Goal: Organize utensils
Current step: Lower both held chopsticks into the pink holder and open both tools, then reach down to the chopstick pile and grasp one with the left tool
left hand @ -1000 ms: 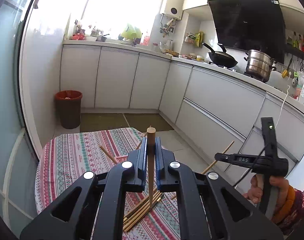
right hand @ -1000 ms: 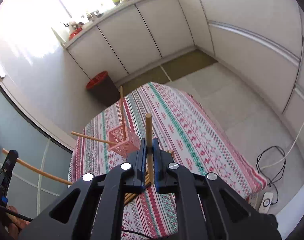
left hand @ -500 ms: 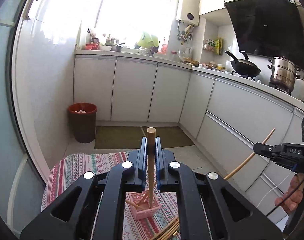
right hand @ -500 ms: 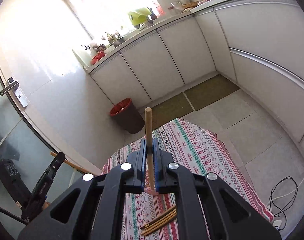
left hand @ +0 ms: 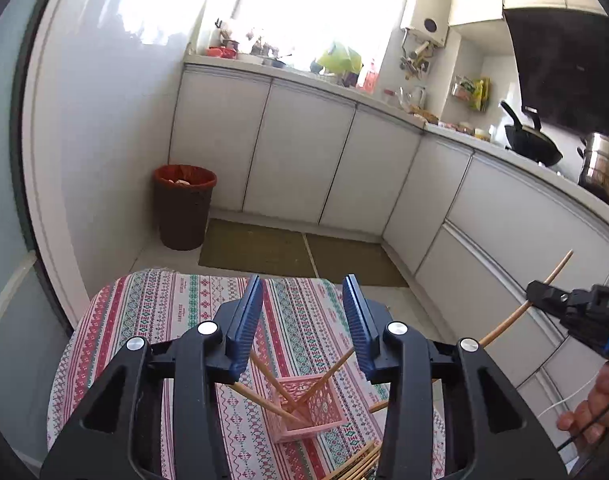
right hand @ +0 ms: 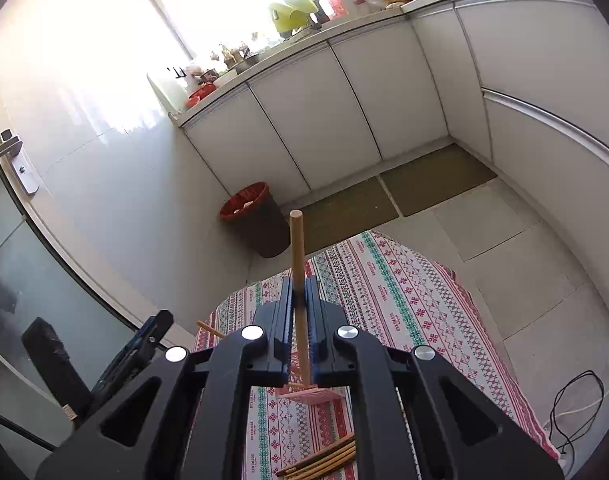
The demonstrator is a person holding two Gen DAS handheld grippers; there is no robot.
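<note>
Left gripper [left hand: 303, 322] is now standing wide open and empty, its chopstick dropped into the pink basket [left hand: 310, 410] on the table [left hand: 144, 320]. Right gripper [right hand: 300, 334] is still clamping a chopstick [right hand: 297, 264] above the basket, next to go in.

Both views are lit brightly by daylight from the window [left hand: 304, 4], which is blown out to white; glare is spread over the glossy wall [right hand: 88, 92] beside it; straight cabinet [left hand: 300, 152] edges are bent by fisheye distortion; the corners are darkened to black; the tablecloth [right hand: 388, 280] pattern is rendered sharply; shadows are kept soft.
</note>
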